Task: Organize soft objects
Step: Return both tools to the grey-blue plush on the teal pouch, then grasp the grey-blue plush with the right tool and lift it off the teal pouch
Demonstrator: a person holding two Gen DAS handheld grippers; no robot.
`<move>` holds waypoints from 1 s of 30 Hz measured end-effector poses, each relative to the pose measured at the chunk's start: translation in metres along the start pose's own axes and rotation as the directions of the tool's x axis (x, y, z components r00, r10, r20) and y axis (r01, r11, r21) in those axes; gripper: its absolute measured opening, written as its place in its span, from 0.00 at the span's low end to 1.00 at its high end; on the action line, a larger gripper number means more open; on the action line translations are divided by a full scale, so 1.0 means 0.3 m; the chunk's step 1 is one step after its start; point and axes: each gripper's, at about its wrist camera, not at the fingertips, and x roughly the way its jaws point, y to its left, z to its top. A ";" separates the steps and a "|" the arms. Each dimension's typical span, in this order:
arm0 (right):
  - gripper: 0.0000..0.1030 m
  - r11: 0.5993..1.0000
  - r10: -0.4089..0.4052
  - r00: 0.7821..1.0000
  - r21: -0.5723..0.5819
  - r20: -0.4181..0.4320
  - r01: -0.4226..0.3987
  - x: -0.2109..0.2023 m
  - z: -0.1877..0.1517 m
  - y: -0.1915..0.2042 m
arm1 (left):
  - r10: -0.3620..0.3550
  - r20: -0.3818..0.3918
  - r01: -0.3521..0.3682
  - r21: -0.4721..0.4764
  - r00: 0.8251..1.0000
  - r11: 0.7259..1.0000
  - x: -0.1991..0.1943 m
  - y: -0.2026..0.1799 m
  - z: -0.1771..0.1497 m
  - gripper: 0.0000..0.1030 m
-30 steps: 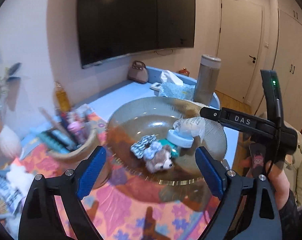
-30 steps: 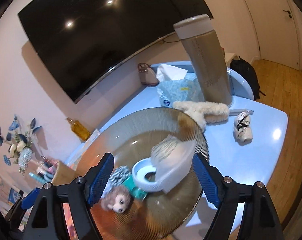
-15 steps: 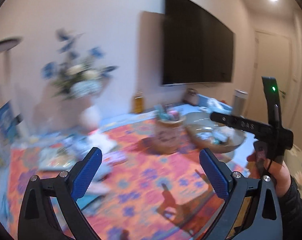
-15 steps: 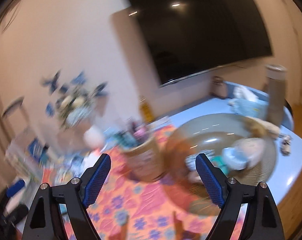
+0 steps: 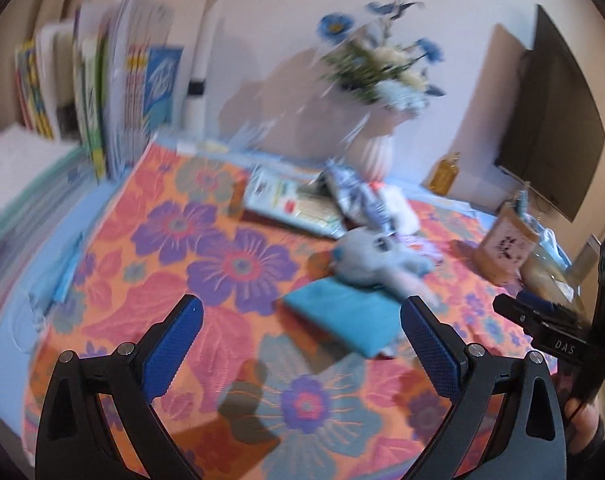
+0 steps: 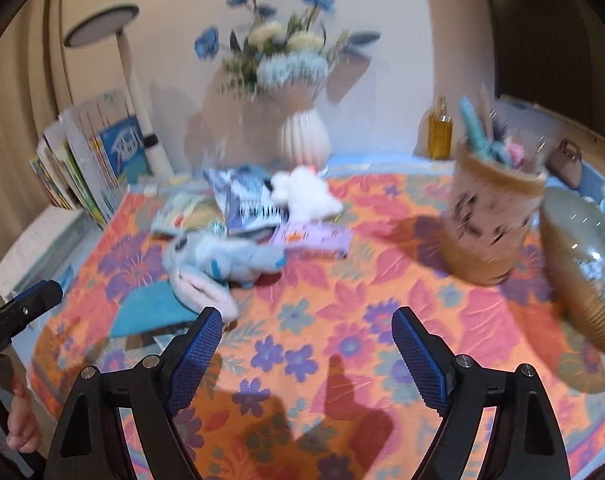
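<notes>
Left wrist: bunny (image 5: 376, 258) replacing bowl.

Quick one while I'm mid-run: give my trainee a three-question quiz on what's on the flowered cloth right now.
1. True or false: the blue plush toy lies partly on the teal cloth.
2. What does the white ribbed vase hold? A) pens B) flowers C) nothing
3. Fill in: the left gripper and right gripper both stand ____ with nothing between the pads.

Key: 1 true; 2 B; 3 open
</notes>
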 end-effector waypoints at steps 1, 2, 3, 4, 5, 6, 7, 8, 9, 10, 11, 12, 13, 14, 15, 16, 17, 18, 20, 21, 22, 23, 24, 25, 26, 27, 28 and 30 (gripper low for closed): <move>0.83 1.000 0.003 1.000 0.007 -0.011 -0.003 0.017 -0.004 -0.003 | 0.002 -0.010 -0.003 -0.006 1.000 1.000 0.019 0.011 -0.003 0.96; 0.83 1.000 0.008 1.000 0.015 -0.021 -0.008 0.037 -0.009 -0.005 | 0.007 -0.020 -0.007 -0.010 1.000 1.000 0.040 0.026 -0.008 0.96; 0.83 1.000 0.009 0.999 0.023 -0.031 -0.009 0.058 -0.011 -0.009 | 0.011 -0.025 -0.012 -0.012 1.000 1.000 0.055 0.036 -0.012 0.96; 0.83 1.000 0.005 0.999 0.027 -0.037 -0.004 0.073 -0.013 -0.013 | 0.017 -0.031 -0.017 -0.012 0.999 1.000 0.075 0.042 -0.013 0.96; 0.83 1.000 -0.003 0.999 0.031 -0.044 0.005 0.089 -0.014 -0.018 | 0.025 -0.039 -0.026 -0.012 0.999 1.000 0.098 0.046 -0.015 0.96; 0.83 0.999 -0.010 0.999 0.035 -0.053 0.012 0.109 -0.015 -0.023 | 0.034 -0.044 -0.035 -0.010 0.998 0.999 0.112 0.047 -0.016 0.96; 0.83 0.999 -0.013 0.998 0.041 -0.062 0.016 0.129 -0.016 -0.030 | 0.048 -0.050 -0.049 -0.008 0.998 0.999 0.131 0.047 -0.015 0.96; 0.83 0.999 -0.014 0.998 0.044 -0.066 0.017 0.138 -0.016 -0.032 | 0.063 -0.056 -0.064 -0.008 0.996 0.998 0.148 0.046 -0.014 0.96; 0.83 0.999 -0.012 0.997 0.050 -0.076 0.016 0.156 -0.018 -0.038 | 0.072 -0.064 -0.073 -0.009 0.995 0.997 0.160 0.047 -0.013 0.96; 0.83 0.998 -0.010 0.996 0.059 -0.093 0.016 0.173 -0.022 -0.044 | 0.076 -0.074 -0.077 -0.010 0.994 0.997 0.171 0.046 -0.011 0.96; 0.83 0.997 0.000 0.992 0.075 -0.123 0.010 0.190 -0.024 -0.054 | 0.076 -0.079 -0.077 -0.010 0.994 0.997 0.178 0.046 -0.010 0.96; 0.83 0.996 0.017 0.988 0.093 -0.153 -0.002 0.209 -0.028 -0.066 | 0.080 -0.084 -0.081 -0.010 0.993 0.997 0.187 0.046 -0.009 0.96; 0.83 0.994 0.027 0.985 0.108 -0.168 -0.009 0.222 -0.030 -0.077 | 0.092 -0.093 -0.093 -0.011 0.991 0.996 0.196 0.046 -0.010 0.96; 0.84 0.992 0.042 0.986 0.124 -0.163 -0.022 0.222 -0.030 -0.090 | 0.104 -0.106 -0.106 -0.012 0.989 0.994 0.206 0.047 -0.012 0.96; 0.89 0.990 0.055 0.987 0.135 -0.152 -0.034 0.218 -0.031 -0.096 | 0.116 -0.124 -0.119 -0.010 0.985 0.993 0.217 0.047 -0.015 0.96; 0.93 0.988 0.063 0.987 0.149 -0.144 -0.042 0.218 -0.032 -0.103 | 0.121 -0.134 -0.123 -0.006 0.983 0.992 0.223 0.046 -0.017 0.96; 0.93 0.985 0.070 0.987 0.164 -0.145 -0.046 0.220 -0.035 -0.112 | 0.123 -0.136 -0.125 -0.002 0.983 0.992 0.224 0.044 -0.019 0.96; 0.94 0.983 0.081 0.987 0.173 -0.141 -0.056 0.219 -0.036 -0.117 | 0.127 -0.132 -0.128 0.002 0.983 0.992 0.222 0.041 -0.020 0.96; 0.96 0.982 0.097 0.986 0.177 -0.137 -0.072 0.219 -0.037 -0.120 | 0.133 -0.135 -0.134 0.006 0.982 0.991 0.223 0.039 -0.023 0.96; 0.98 0.982 0.101 0.985 0.175 -0.137 -0.076 0.219 -0.037 -0.116 | 0.134 -0.140 -0.134 0.006 0.981 0.991 0.225 0.038 -0.022 0.96; 1.00 0.982 0.105 0.985 0.172 -0.139 -0.080 0.219 -0.038 -0.114 | 0.132 -0.147 -0.132 0.006 0.980 0.991 0.228 0.038 -0.022 0.96; 1.00 0.983 0.108 0.984 0.166 -0.144 -0.084 0.221 -0.038 -0.110 | 0.126 -0.154 -0.127 0.004 0.980 0.992 0.231 0.040 -0.022 0.96; 1.00 0.984 0.102 0.984 0.158 -0.149 -0.078 0.224 -0.037 -0.105 | 0.121 -0.159 -0.122 0.001 0.980 0.992 0.234 0.043 -0.020 0.96; 1.00 0.986 0.097 0.984 0.152 -0.151 -0.074 0.225 -0.037 -0.101 | 0.116 -0.163 -0.118 -0.003 0.980 0.993 0.237 0.046 -0.019 0.96; 1.00 0.987 0.094 0.984 0.148 -0.153 -0.071 0.226 -0.037 -0.099 | 0.111 -0.164 -0.114 -0.008 0.980 0.993 0.236 0.048 -0.020 0.96; 1.00 0.987 0.093 0.984 0.145 -0.155 -0.070 0.226 -0.036 -0.098 | 0.105 -0.160 -0.109 -0.015 0.981 0.994 0.233 0.052 -0.019 0.96; 1.00 0.986 0.098 0.984 0.148 -0.151 -0.076 0.225 -0.037 -0.101 | 0.098 -0.154 -0.102 -0.022 0.983 0.994 0.229 0.054 -0.018 0.96; 1.00 0.980 0.133 0.982 0.169 -0.137 -0.109 0.214 -0.035 -0.112 | 0.059 -0.138 -0.064 -0.035 0.989 0.997 0.215 0.060 -0.014 0.96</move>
